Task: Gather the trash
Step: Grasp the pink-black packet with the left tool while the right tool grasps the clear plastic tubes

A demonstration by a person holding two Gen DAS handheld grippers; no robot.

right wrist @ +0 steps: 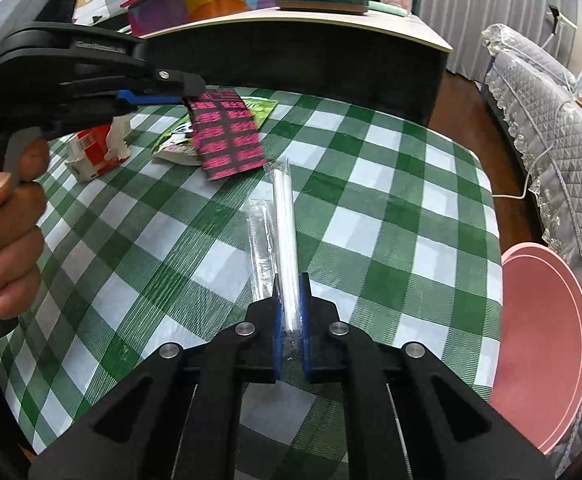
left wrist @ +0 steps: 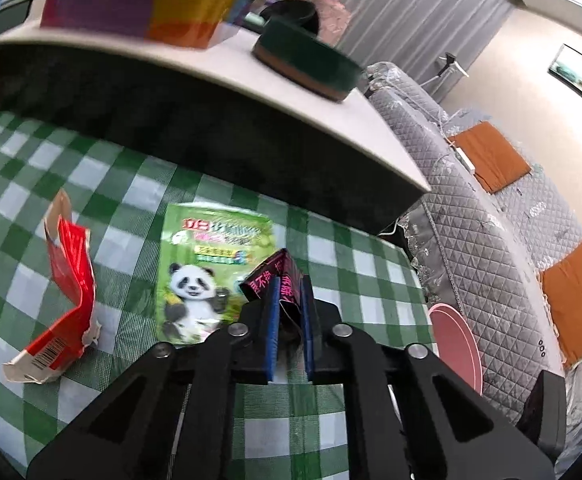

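My left gripper (left wrist: pixel 291 300) is clenched on the black-and-pink wrapper (right wrist: pixel 227 136), lifted over the far left of the table (right wrist: pixel 371 208); my right gripper (right wrist: pixel 289 312) grips the wrapped straw (right wrist: pixel 285 232), its length pointing away from me; the pink bin (right wrist: pixel 543 344) (likely the drop) lies right, nearer my right hand.

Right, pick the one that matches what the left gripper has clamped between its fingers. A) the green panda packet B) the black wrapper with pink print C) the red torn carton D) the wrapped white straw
B: the left gripper is shut on the black wrapper with pink print, which the right wrist view shows lifted off the checked tablecloth; the wrapped white straw sits in the right gripper.
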